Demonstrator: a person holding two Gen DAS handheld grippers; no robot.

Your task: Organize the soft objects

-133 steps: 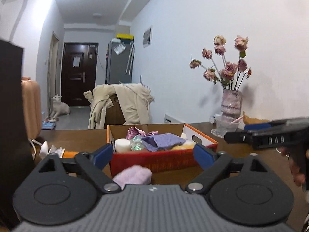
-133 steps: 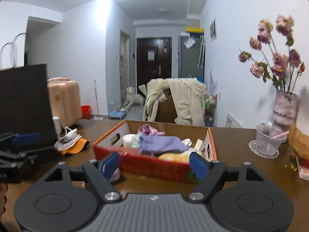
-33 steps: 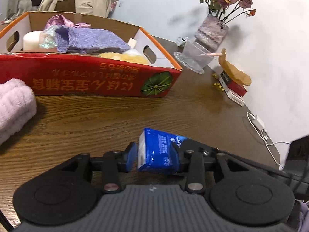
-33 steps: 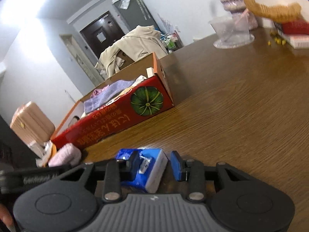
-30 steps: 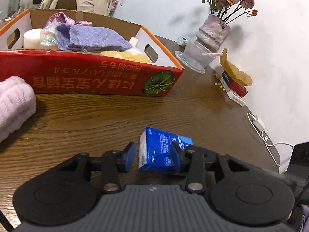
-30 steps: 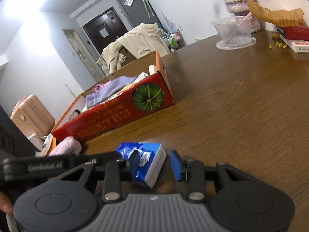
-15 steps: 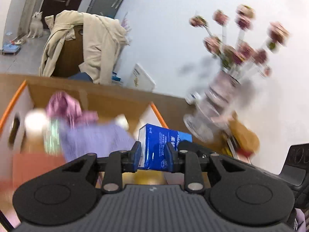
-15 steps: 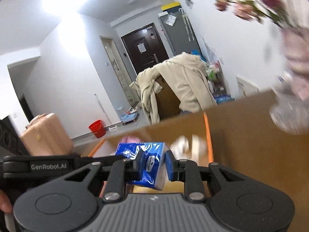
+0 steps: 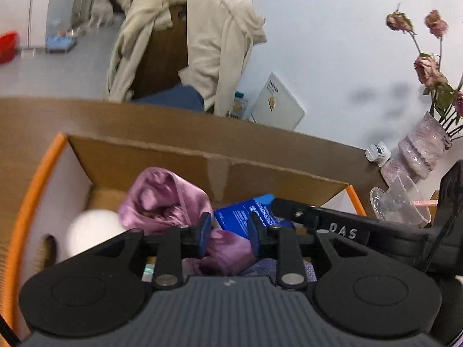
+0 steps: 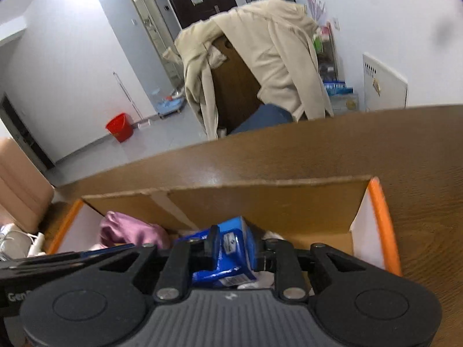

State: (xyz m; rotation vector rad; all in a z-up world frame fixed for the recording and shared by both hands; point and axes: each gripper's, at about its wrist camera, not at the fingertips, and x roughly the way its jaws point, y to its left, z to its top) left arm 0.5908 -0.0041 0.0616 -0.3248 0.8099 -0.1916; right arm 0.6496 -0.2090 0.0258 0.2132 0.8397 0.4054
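- Right wrist view: the right gripper (image 10: 234,250) pinches a blue plastic tissue pack (image 10: 231,248), its jaws closing, above the orange-rimmed cardboard box (image 10: 379,211).
- The left gripper (image 9: 228,232), jaws narrow, hangs over crumpled purple satin cloth (image 9: 162,199); whether it grips the pack (image 9: 246,211) is unclear.

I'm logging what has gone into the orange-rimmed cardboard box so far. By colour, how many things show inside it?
Blue, plastic-wrapped tissue pack: 1
Purple, shiny satin cloth: 1
White, blurred round object: 1
Lavender, knitted cloth: 1
Total: 4 showing in the orange-rimmed cardboard box; more may lie hidden.
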